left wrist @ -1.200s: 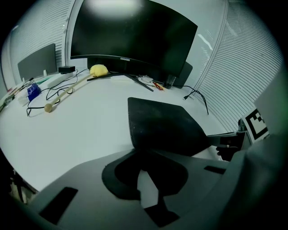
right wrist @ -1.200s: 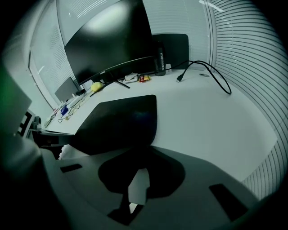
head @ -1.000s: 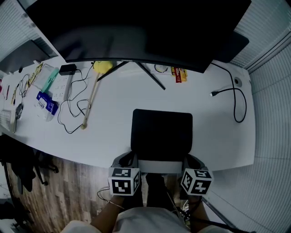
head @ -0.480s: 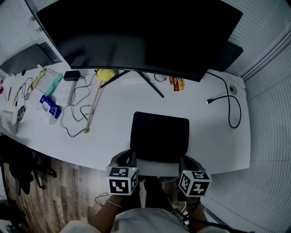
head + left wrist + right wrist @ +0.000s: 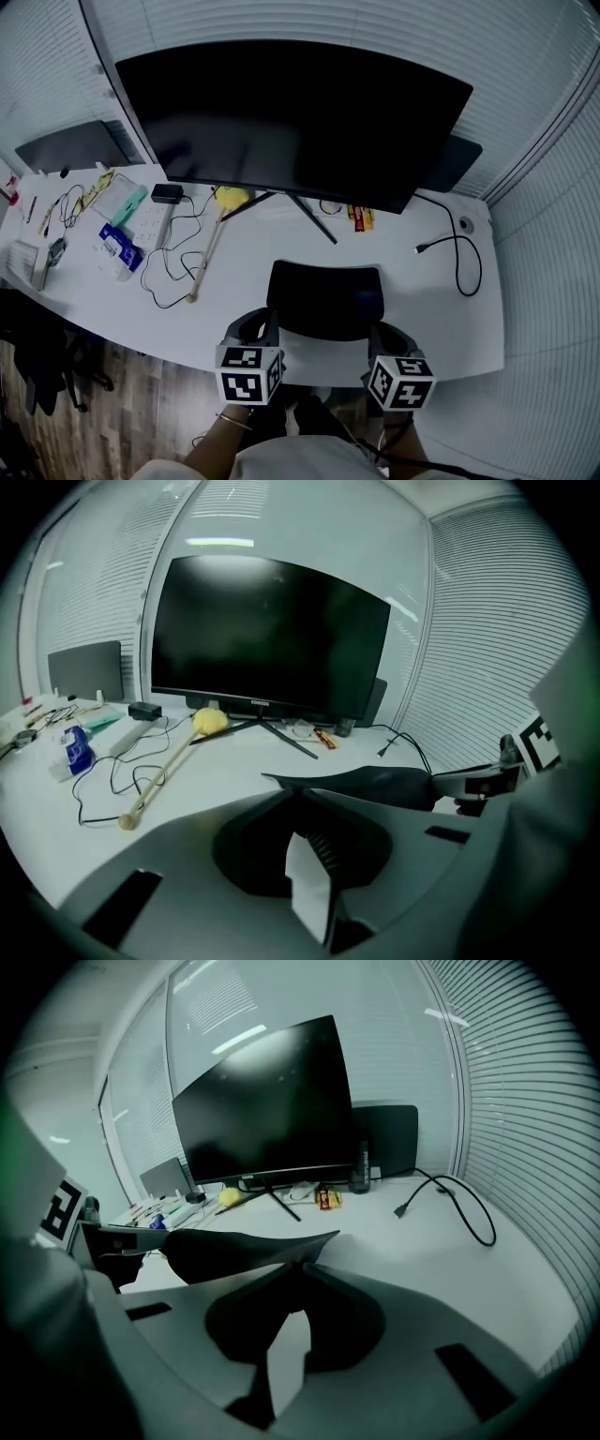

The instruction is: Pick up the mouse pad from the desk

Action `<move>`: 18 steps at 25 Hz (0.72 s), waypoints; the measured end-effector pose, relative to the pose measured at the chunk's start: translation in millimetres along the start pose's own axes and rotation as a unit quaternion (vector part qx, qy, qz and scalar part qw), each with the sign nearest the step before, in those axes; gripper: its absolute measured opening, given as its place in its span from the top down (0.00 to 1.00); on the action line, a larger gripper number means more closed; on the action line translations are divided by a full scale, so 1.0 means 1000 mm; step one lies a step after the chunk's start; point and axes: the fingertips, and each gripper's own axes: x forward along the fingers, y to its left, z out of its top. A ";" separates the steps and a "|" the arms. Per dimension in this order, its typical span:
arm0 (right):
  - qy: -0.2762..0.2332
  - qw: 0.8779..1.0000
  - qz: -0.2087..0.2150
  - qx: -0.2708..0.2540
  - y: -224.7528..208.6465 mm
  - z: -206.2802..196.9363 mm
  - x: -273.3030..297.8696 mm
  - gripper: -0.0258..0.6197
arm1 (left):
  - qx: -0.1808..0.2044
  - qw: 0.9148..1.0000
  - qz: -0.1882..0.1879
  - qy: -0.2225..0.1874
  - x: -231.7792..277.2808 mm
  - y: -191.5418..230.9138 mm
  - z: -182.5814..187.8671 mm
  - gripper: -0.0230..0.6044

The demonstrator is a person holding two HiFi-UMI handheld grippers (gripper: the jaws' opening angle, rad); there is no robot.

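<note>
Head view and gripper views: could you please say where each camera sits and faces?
Head view: on the person's head, looking steeply down at desk, monitor, mouse pad; left gripper, right gripper show.
Left gripper view: on the left gripper, facing the monitor along jaws shut on the mouse pad.
Right gripper view: on the right gripper, likewise.
Shared: mouse pad, monitor.

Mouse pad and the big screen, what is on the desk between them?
The head view shows black stand legs and a small red-and-yellow packet on the desk between the mouse pad and the screen.
</note>
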 end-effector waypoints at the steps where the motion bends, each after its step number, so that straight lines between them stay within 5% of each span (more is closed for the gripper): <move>1: -0.008 1.000 0.001 -0.003 0.002 0.007 -0.001 0.88 | 0.002 1.000 0.001 -0.009 -0.002 0.001 0.007 0.90; 18: -0.136 0.990 0.014 -0.043 0.024 0.114 -0.035 0.88 | 0.019 0.990 0.002 -0.138 -0.037 0.005 0.108 0.90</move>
